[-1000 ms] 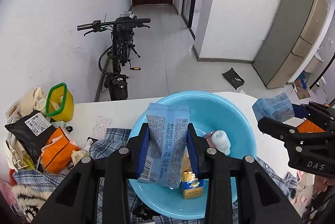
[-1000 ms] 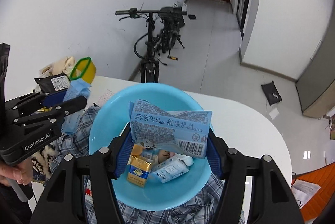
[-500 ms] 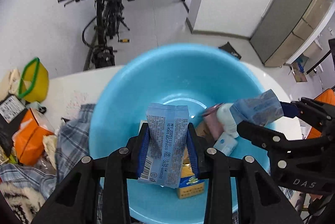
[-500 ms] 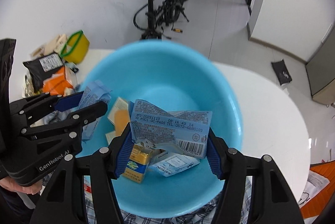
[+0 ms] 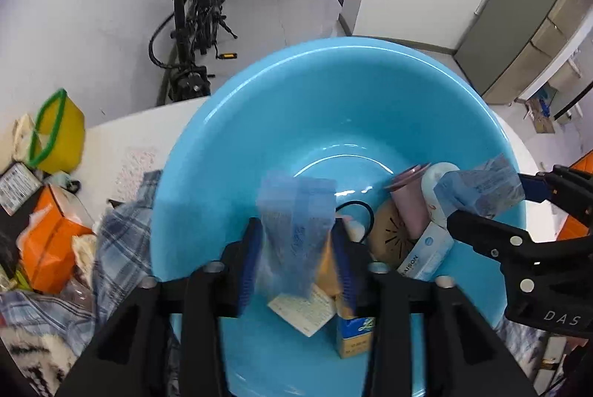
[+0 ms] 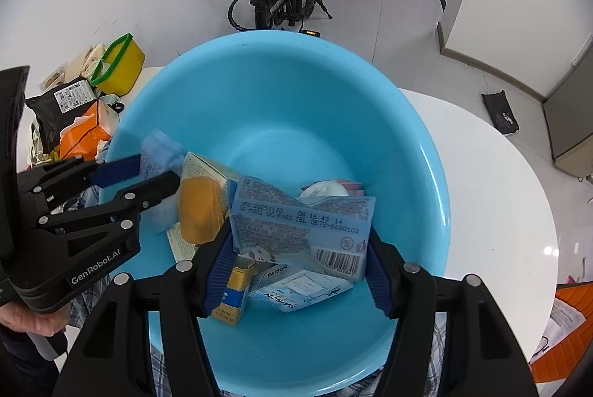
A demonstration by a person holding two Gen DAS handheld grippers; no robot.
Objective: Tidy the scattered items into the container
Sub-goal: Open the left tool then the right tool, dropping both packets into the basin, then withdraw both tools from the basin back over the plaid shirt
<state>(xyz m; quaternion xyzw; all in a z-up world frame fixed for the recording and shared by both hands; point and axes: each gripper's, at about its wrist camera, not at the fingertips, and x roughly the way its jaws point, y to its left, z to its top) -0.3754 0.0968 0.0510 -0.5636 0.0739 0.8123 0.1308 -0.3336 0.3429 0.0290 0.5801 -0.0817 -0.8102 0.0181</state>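
Observation:
A big light-blue basin (image 5: 370, 93) stands on the white table and holds several small items, among them a yellow-and-blue carton (image 5: 352, 334) and a white box (image 5: 426, 252). My left gripper (image 5: 298, 248) hangs low over the basin and its jaws are opening. A blue packet (image 5: 296, 226), blurred, sits loose between the pads. My right gripper (image 6: 300, 267) is shut on a second blue packet (image 6: 300, 230) above the basin (image 6: 278, 82). The left wrist view shows the right gripper (image 5: 485, 200) at the basin's right side. In the right wrist view the left gripper (image 6: 155, 174) is at the basin's left.
A plaid cloth (image 5: 118, 248) lies under the basin's left side. On the table's left end are an orange packet (image 5: 48, 248) and a yellow tub with a green handle (image 5: 55, 134). A bicycle (image 5: 192, 26) leans on the wall beyond. A hand (image 6: 33, 319) holds the left gripper.
Both grippers have come down from above the table into the basin. The left jaws have spread apart and their packet now looks blurred and loose. The right grip is unchanged.

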